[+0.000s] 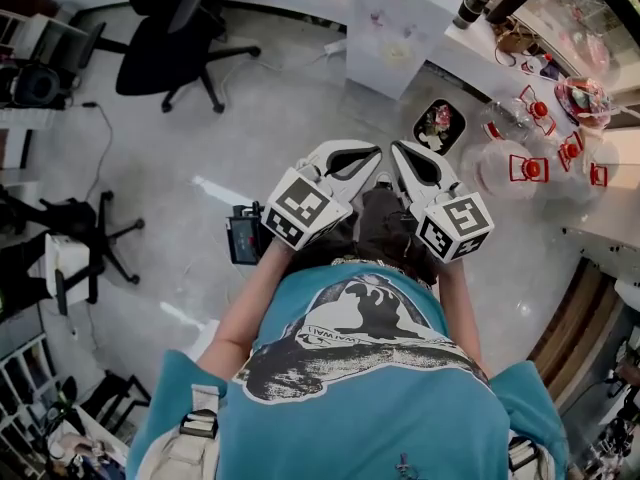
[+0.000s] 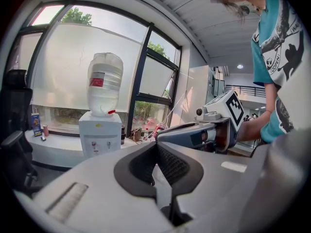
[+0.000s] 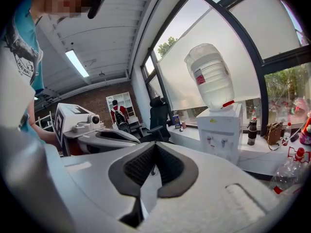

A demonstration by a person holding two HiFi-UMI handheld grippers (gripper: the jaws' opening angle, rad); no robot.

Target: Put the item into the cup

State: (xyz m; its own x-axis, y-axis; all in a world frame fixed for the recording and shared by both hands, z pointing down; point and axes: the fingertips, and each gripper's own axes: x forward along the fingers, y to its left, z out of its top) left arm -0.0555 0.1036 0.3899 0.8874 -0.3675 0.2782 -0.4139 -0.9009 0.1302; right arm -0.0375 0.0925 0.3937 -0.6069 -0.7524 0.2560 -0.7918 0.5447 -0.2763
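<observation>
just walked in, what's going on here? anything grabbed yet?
Nothing grabbed yet. A person stands holding the left gripper and right gripper side by side in front of the body, over the floor. Both have their jaws together with nothing between them. The counter with clear containers lies off to the person's right, and neither gripper is over it. Both gripper views look across the room at a water dispenser.
</observation>
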